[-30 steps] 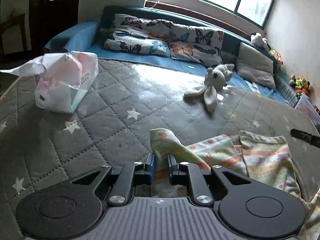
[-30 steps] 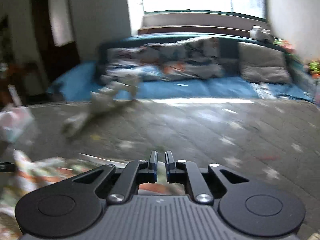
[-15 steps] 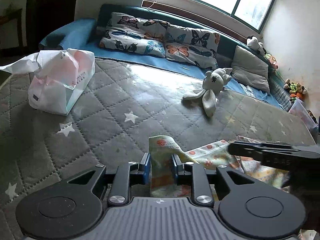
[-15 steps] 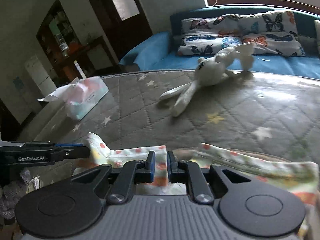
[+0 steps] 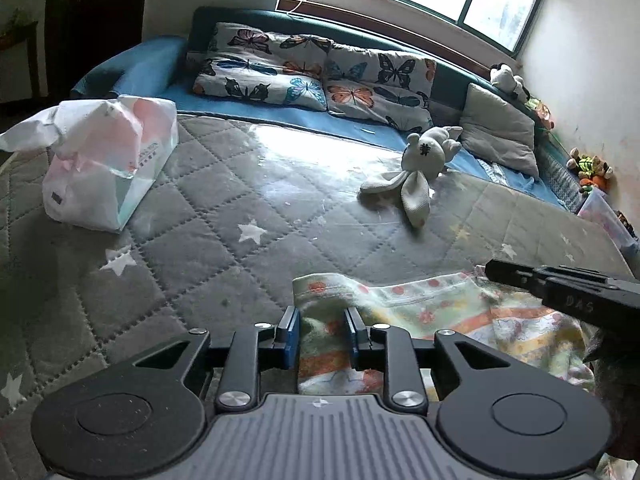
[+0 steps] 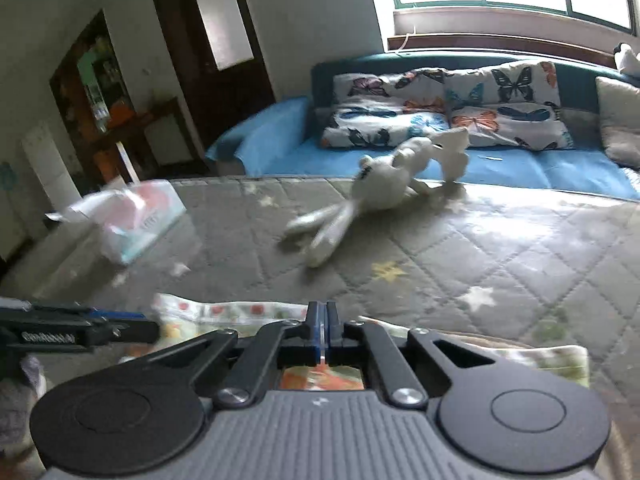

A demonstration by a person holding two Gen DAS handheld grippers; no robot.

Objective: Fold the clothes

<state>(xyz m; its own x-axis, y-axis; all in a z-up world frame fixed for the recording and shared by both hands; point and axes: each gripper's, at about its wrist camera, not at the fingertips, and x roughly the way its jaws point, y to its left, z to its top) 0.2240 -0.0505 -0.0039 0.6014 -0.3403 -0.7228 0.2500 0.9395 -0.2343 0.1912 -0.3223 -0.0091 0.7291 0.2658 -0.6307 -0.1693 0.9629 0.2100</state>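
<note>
A small patterned garment (image 5: 432, 316), pale green with orange stripes and red spots, lies on the grey quilted mat (image 5: 240, 208). My left gripper (image 5: 322, 330) is open, its jaws on either side of a raised corner of the garment. My right gripper (image 6: 322, 332) is shut, with garment fabric (image 6: 224, 314) in front of and under it; the frames do not show cloth between its pads. The right gripper also shows at the right in the left wrist view (image 5: 568, 294). The left gripper shows at the left in the right wrist view (image 6: 80, 330).
A white and pink tissue pack (image 5: 104, 160) sits on the mat at the left. A white plush rabbit (image 5: 420, 168) lies at the mat's far side. Behind it is a blue sofa (image 5: 280, 116) with butterfly pillows (image 5: 312, 72) and a grey cushion (image 5: 500, 136).
My left gripper's jaws have opened around the garment corner they pinched. My right gripper has swung in over the garment's right part and now sits shut and low over it.
</note>
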